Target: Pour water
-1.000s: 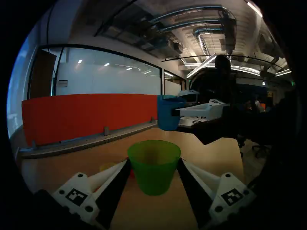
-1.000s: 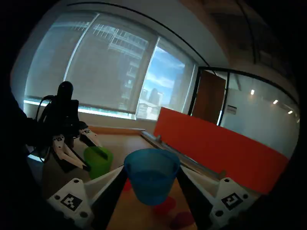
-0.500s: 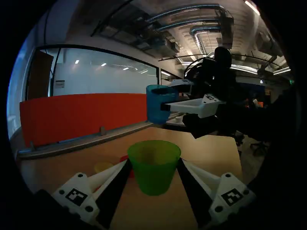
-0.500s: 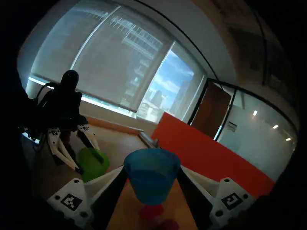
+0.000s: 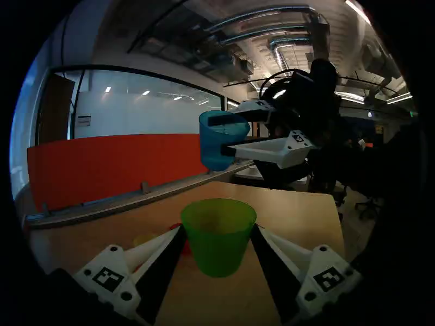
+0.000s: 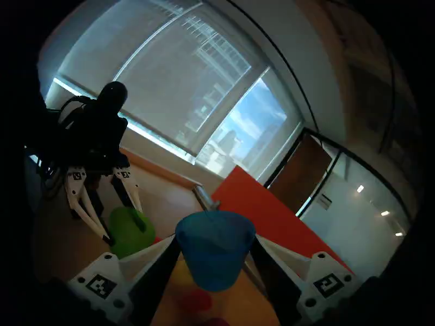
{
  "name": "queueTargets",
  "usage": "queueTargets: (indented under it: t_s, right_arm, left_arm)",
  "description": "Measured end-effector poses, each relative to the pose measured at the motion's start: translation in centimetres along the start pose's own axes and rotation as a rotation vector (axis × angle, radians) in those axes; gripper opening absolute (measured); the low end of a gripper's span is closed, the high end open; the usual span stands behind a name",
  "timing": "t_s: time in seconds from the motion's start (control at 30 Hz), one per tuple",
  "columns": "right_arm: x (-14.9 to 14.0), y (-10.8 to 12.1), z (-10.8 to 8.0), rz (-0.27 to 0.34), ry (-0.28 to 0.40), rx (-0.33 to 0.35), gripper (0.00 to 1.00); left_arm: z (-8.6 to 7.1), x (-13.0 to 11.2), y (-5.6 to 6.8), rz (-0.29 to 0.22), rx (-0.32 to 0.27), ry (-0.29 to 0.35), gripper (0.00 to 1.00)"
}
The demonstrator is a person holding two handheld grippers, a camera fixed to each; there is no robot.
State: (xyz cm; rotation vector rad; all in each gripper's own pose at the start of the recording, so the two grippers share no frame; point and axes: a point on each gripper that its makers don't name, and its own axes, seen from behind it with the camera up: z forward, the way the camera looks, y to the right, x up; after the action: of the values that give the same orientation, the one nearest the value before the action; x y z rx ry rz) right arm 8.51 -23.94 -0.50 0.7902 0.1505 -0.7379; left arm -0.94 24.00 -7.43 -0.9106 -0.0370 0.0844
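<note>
In the left gripper view my left gripper (image 5: 218, 239) is shut on a green cup (image 5: 218, 234), held upright above the wooden table (image 5: 293, 206). Above and beyond it the right gripper (image 5: 231, 136) is shut on a blue cup (image 5: 220, 140), tilted to the left. In the right gripper view my right gripper (image 6: 215, 255) grips the blue cup (image 6: 215, 254); the view is rolled, and I cannot make out the water inside. Lower left there, the left gripper (image 6: 117, 220) holds the green cup (image 6: 129, 231).
An orange partition (image 5: 114, 162) with a metal rail runs along the table's far edge. Small red and yellow round items (image 5: 145, 238) lie on the table behind the green cup. Large windows (image 6: 179, 98) stand beyond the table. An office chair (image 5: 367, 204) sits at the right.
The right gripper with the blue cup has risen, moved left toward the green cup and tilted more. The left gripper and green cup have stayed still.
</note>
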Motion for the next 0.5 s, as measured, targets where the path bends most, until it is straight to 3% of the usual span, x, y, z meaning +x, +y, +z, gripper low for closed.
queueTargets:
  t_s: [0.5]
  right_arm:
    - [1.7,0.4,1.2,-0.175,0.006,-0.003,0.90]
  left_arm:
    - [0.6,0.1,0.3,0.004,-0.010,-0.002,0.84]
